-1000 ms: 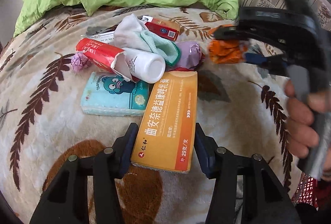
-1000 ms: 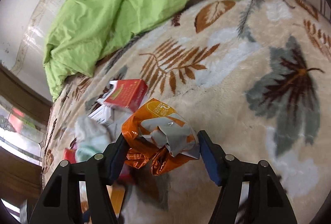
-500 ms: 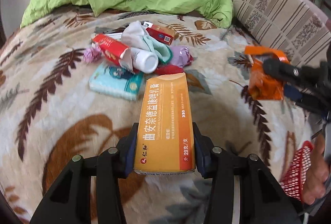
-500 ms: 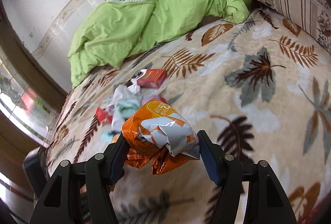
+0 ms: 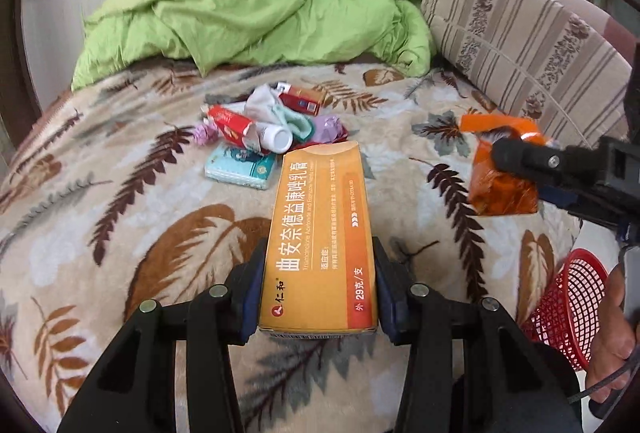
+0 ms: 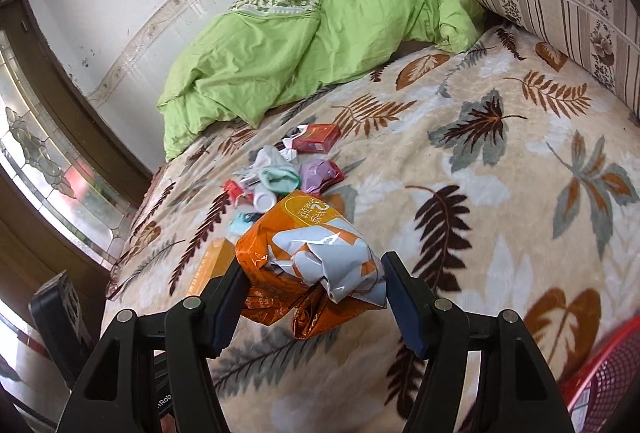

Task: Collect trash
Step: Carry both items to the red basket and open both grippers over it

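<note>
- A bed fills both views, spread with a leaf-print blanket (image 5: pixel 100 241); a crumpled green duvet (image 5: pixel 248 21) lies at the far end and a striped cushion (image 5: pixel 532 45) along the right.
- Still lying on the blanket, left to right: a small purple wad (image 5: pixel 203 134), a red tube (image 5: pixel 230 124), a teal tissue pack (image 5: pixel 240 165), a white bottle (image 5: pixel 276 139), a pale cloth (image 5: pixel 280 113), a red carton (image 5: pixel 302 99) and a purple wrapper (image 5: pixel 326 127). All are bunched together, touching or overlapping.
- The left gripper (image 5: pixel 318 297) is clenched on the near end of an orange ointment box (image 5: pixel 320 233), lifted clear of the blanket; its jaws have just closed a little further on the box.
- The right gripper (image 6: pixel 312 297) is grasping a crumpled orange snack bag (image 6: pixel 308 265), also carried above the bed.
- A red mesh basket (image 5: pixel 568 309) shows at the lower right, beside a hand (image 5: pixel 612 349); it looks like the bin.
- Judged from this, two pieces are in hand and not yet dropped, while most of the pile remains, so the job looks early to midway.
</note>
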`<state>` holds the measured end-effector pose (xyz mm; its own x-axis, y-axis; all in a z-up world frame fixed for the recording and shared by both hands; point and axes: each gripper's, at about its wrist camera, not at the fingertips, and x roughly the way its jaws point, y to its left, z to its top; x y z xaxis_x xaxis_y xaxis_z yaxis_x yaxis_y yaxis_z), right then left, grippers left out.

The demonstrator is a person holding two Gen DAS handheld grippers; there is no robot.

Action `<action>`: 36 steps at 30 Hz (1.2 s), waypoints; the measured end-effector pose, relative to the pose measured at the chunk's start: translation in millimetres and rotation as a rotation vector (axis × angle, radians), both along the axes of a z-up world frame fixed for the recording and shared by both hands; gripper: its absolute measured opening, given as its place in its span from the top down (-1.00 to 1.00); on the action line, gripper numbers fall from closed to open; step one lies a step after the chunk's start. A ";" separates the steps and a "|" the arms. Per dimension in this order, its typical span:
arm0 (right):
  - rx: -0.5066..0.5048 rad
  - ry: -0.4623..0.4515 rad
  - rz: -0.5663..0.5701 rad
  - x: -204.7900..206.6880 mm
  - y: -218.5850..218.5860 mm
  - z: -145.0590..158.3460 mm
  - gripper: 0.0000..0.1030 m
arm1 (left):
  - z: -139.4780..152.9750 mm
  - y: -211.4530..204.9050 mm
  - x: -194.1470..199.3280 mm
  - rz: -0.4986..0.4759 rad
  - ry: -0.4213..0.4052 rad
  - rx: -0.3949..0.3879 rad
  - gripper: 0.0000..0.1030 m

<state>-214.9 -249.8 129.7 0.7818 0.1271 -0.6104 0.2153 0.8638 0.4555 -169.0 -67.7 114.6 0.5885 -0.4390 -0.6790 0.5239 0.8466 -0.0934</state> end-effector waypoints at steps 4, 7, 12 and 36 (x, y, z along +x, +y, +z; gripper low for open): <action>-0.004 -0.008 0.005 -13.7 9.2 2.8 -0.35 | 12.1 3.8 -16.0 0.036 -0.069 0.039 0.12; -0.024 -0.013 0.010 -22.3 18.3 4.7 -0.35 | 18.0 6.9 -24.3 0.058 -0.100 0.055 0.12; -0.048 -0.011 0.025 -30.7 31.5 6.4 -0.35 | 24.5 16.5 -31.0 0.099 -0.126 0.071 0.12; -0.050 0.010 0.022 -33.0 37.8 8.8 -0.35 | 22.9 19.2 -29.1 0.113 -0.115 0.087 0.12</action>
<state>-247.9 -212.0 138.5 0.7729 0.1131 -0.6243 0.2003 0.8902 0.4092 -198.1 -48.5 137.5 0.7069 -0.3078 -0.6369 0.4277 0.9031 0.0382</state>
